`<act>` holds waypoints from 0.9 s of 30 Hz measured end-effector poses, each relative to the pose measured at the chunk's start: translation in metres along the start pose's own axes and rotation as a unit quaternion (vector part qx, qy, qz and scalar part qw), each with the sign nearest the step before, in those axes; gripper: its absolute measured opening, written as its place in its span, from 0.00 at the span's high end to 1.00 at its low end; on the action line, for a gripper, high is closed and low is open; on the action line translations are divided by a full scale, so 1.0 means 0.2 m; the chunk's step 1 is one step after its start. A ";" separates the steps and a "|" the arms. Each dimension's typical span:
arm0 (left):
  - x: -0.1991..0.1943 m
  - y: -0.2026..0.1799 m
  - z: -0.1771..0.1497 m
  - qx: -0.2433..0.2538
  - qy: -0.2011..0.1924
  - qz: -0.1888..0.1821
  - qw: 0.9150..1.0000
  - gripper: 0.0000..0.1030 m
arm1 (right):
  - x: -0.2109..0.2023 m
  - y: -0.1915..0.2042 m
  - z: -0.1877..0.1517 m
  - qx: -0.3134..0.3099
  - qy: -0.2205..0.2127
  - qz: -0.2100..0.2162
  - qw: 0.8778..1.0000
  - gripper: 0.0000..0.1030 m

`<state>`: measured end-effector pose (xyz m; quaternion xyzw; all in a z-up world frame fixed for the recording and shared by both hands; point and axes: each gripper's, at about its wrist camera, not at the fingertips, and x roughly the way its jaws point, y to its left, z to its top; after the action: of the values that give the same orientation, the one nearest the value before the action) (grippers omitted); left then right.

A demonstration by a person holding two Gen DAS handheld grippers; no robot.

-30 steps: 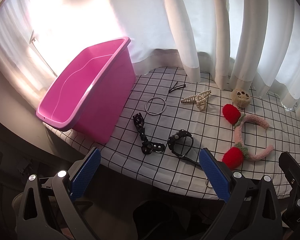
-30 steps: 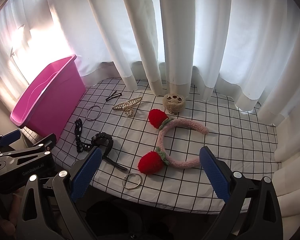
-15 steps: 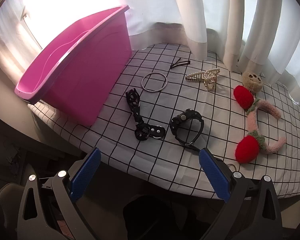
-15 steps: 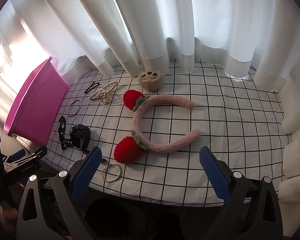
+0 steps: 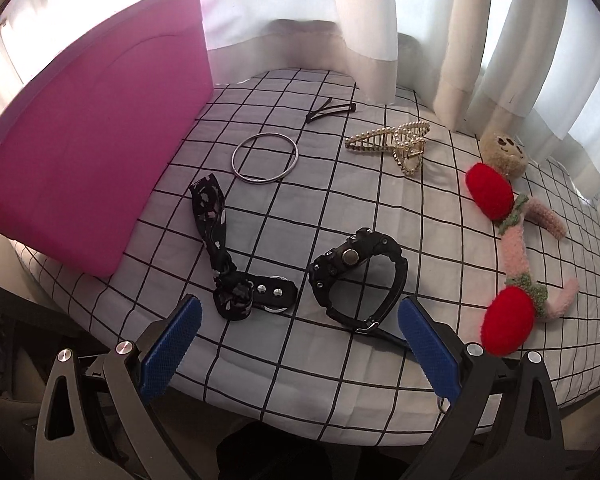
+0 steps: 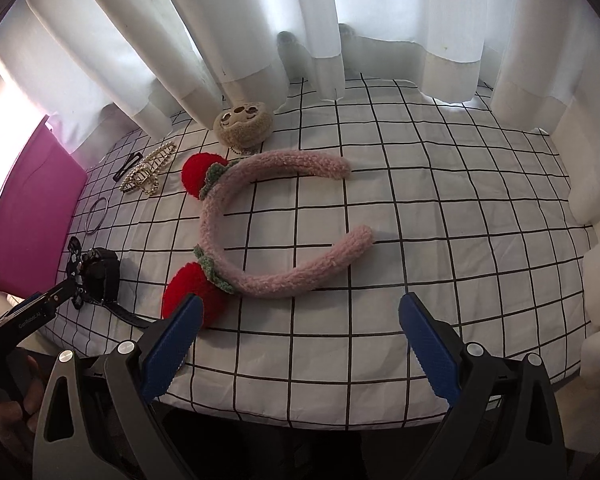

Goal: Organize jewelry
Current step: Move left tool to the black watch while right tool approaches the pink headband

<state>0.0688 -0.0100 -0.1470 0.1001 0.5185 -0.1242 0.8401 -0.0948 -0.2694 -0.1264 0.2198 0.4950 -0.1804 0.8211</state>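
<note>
Where the white curtains (image 6: 260, 20) hang along the far side, a table spread with a white cloth ruled in black squares (image 6: 440, 208) carries everything, and a pink bin (image 5: 92, 152) stands on its left end as the biggest thing on it. Next in size is the fuzzy pink headband (image 6: 260, 216) with two red pompoms, lying flat as an open C with its gap facing right, near the middle of the cloth. Both tools follow: the left gripper (image 5: 300, 344) hangs over the near edge with its blue pads spread wide and nothing between them, and the right gripper (image 6: 300, 340) is just as wide open and empty, its left pad close to the nearer red pompom. A black watch (image 5: 360, 276) lies curled on its side just beyond the left gripper, with a black patterned strap (image 5: 224, 248) beside it to the left, a snap tab at its near end. Farther back sits a small tan plush face (image 6: 244, 124), just beyond the headband's far arm. Left of that lie a pearl claw clip (image 5: 392, 144), a thin silver bangle (image 5: 265, 158) near the bin, and a small black hair clip (image 5: 330, 112) farthest back.
</note>
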 end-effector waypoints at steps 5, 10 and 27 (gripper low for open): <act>0.13 -0.01 0.02 0.014 0.015 0.010 1.000 0.06 | 0.07 -0.01 0.00 0.008 0.004 -0.013 1.000 0.09; 0.20 0.00 0.03 0.015 0.021 0.010 1.000 0.06 | 0.12 -0.03 0.00 0.015 0.011 -0.026 1.000 0.09; 0.33 -0.03 0.07 0.014 0.020 0.010 1.000 0.06 | 0.38 -0.12 0.08 0.106 0.065 -0.055 0.991 0.09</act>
<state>0.1068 -0.0260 -0.1998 0.1193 0.5320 -0.1205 0.8296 -0.0609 -0.3047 -0.1921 0.2891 0.5365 -0.2621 0.7483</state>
